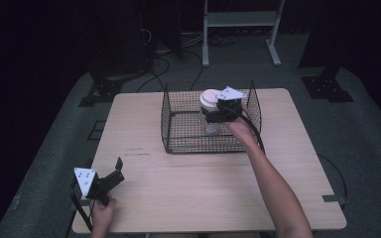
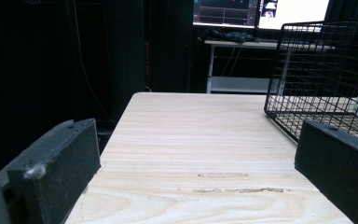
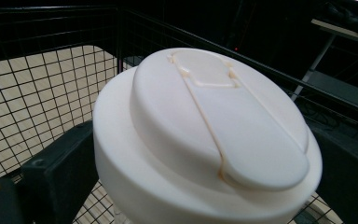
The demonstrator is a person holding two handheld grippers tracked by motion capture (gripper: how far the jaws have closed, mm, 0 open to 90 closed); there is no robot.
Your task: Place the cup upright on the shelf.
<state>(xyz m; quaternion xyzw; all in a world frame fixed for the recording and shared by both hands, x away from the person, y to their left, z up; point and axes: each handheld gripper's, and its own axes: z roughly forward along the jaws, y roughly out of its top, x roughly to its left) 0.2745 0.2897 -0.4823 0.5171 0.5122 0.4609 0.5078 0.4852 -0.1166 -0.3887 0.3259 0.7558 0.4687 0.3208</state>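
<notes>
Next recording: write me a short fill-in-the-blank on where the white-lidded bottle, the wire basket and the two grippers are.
1. The right gripper has its jaws on either side of the clear bottle with a white flip-top lid, which is inside the black wire ____.
2. The black wire basket stands on a light ____ table.
3. The left gripper hovers near the table's front-left corner with its jaws ____.

Missing words: basket; wooden; open
</notes>
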